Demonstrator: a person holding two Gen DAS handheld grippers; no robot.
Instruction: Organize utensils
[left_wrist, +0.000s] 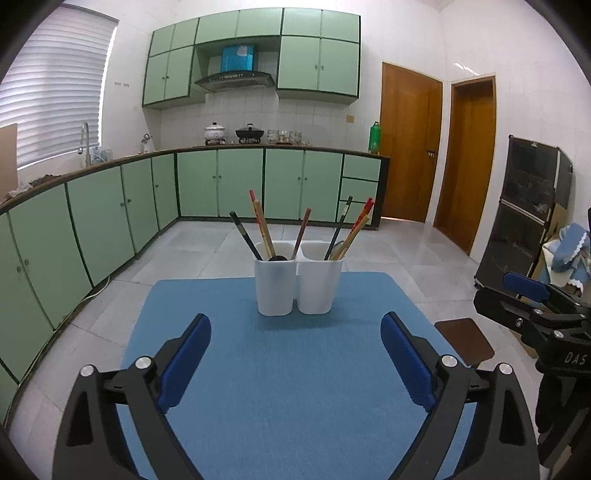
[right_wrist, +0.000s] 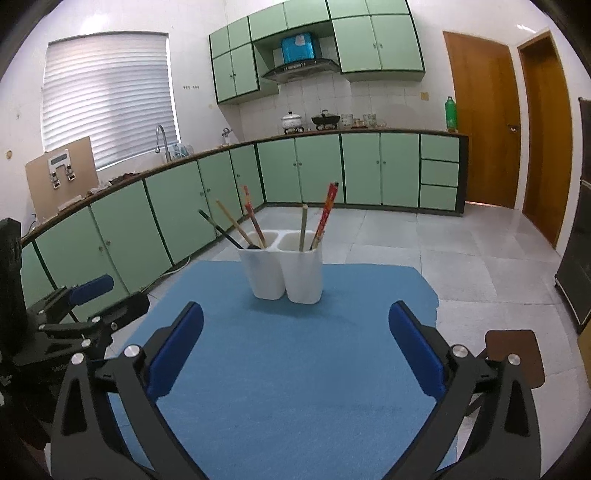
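Kitchen cabinets (left_wrist: 236, 184) in pale green run along the far walls, with two wooden doors (left_wrist: 410, 144) to the right. Nearer, a blue mat (left_wrist: 295, 387) covers the table and fills the lower half of both wrist views. Toward the mat's far edge stands a white holder (left_wrist: 299, 286) of two compartments side by side, upright, both compartments touching.

Left gripper (left_wrist: 295, 325) is spread wide with nothing between its blue pads (left_wrist: 184, 362); the holder sits ahead of it, centred between the fingers but well apart from their tips. Right gripper (right_wrist: 295, 317) is likewise spread wide and empty, the holder (right_wrist: 284, 273) ahead of it and slightly left of centre, also clear of the tips.

Chopsticks (left_wrist: 258, 229) lean out of the left compartment, along with a dark-handled utensil (left_wrist: 245, 236) and a dark spoon-like piece low at the rim. More chopsticks (left_wrist: 356, 225) lean rightward from the right compartment. No utensil lies loose on the mat.
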